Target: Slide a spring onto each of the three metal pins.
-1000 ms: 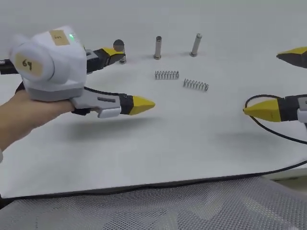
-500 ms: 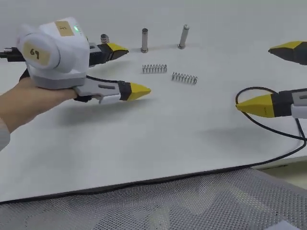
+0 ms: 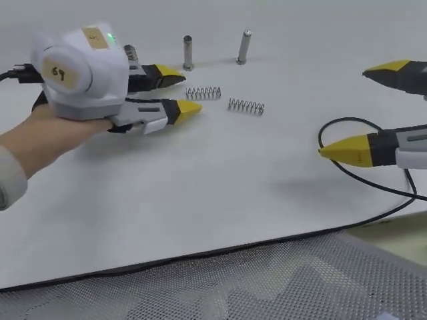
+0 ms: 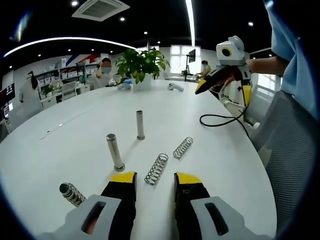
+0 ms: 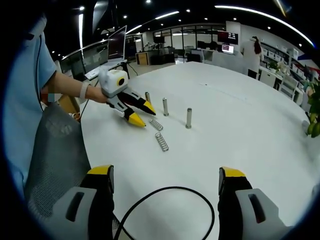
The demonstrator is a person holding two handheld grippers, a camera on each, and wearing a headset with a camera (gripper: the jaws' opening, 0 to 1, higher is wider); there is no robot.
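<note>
The left pin [image 4: 71, 193] is sitting at ten o'clock in the head view, mostly hiding behind the white body of the left tongs [image 3: 179, 92]. In the left gripper view it is showing at seven o'clock, cut short by the tongs, with coils wrapping round it. The middle pin [image 3: 187, 53] and the right pin [image 3: 244, 47] are standing upright and bare on the bench [image 3: 200, 187] at twelve o'clock, apart from each other. Two loose springs are lying flat just in front of them. The first spring [image 3: 203, 93] is lying below the middle pin, and the second spring [image 3: 246, 106] is lying beside it toward three o'clock, not touching it.

A hand [image 3: 47, 143] is holding the left tongs, which are pointing toward three o'clock. They are standing a little way open and gripping nothing. The near end of the first spring is lying right at the gap between the yellow tips; whether a tip is touching it is hard to tell.

The right tongs [image 3: 360, 110] are showing at three o'clock, cut off by the frame edge. They are gaping wide and carrying nothing, well apart from both springs. A black cable [image 5: 170, 188] is looping on the bench between the two arms of those tongs.
</note>
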